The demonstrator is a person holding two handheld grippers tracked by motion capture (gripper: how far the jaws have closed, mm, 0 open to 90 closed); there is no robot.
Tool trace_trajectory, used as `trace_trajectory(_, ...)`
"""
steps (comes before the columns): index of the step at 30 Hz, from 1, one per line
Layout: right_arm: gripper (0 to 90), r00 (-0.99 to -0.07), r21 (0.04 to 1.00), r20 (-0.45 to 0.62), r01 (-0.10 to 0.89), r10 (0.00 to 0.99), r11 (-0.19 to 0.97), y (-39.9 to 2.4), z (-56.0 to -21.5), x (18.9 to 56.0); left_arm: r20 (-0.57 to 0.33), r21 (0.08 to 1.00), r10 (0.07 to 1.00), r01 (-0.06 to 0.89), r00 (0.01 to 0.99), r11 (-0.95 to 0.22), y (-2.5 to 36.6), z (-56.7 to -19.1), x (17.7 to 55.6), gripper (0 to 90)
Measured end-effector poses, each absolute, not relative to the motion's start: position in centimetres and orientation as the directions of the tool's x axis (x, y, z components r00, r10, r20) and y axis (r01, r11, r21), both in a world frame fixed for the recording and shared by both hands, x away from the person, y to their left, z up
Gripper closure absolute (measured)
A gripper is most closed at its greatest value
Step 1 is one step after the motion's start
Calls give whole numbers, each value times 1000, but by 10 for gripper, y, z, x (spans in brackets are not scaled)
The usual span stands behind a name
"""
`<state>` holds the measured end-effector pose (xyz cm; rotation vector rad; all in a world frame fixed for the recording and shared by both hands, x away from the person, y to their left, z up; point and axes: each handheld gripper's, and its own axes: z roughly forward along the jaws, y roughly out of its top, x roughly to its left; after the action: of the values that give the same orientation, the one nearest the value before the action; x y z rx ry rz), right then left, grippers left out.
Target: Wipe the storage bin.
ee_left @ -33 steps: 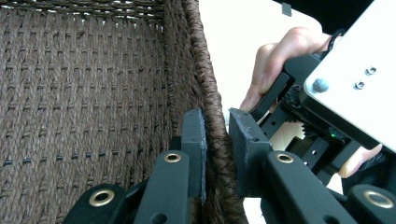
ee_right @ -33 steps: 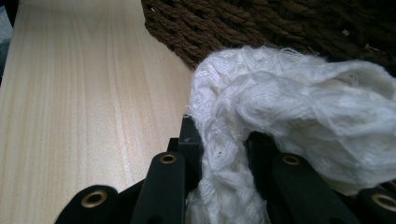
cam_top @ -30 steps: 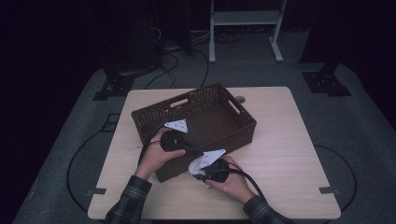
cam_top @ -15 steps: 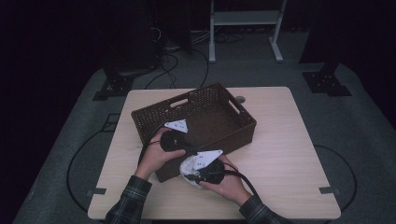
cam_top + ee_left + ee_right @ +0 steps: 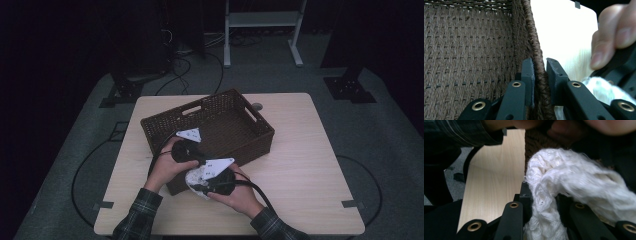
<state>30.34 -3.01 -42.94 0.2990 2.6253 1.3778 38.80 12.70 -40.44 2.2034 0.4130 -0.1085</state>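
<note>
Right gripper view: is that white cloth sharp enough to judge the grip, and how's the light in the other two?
Right gripper view: white cloth sharp between the jaws, smeared toward the right edge. Left gripper view: table blown out white, basket weave crisp, fingers soft. High view: dim, surroundings nearly black, tabletop evenly lit.

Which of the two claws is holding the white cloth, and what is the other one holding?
The right claw grips the white cloth. The left claw instead clamps the rim of the brown woven basket.
</note>
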Motion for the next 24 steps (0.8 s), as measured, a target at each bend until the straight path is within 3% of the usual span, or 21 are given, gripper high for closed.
trace_trajectory(24,730,-966,754,-11,161,256,637,-28,-473,316,-227,753,262,339,938,-563,126,-404,387,760)
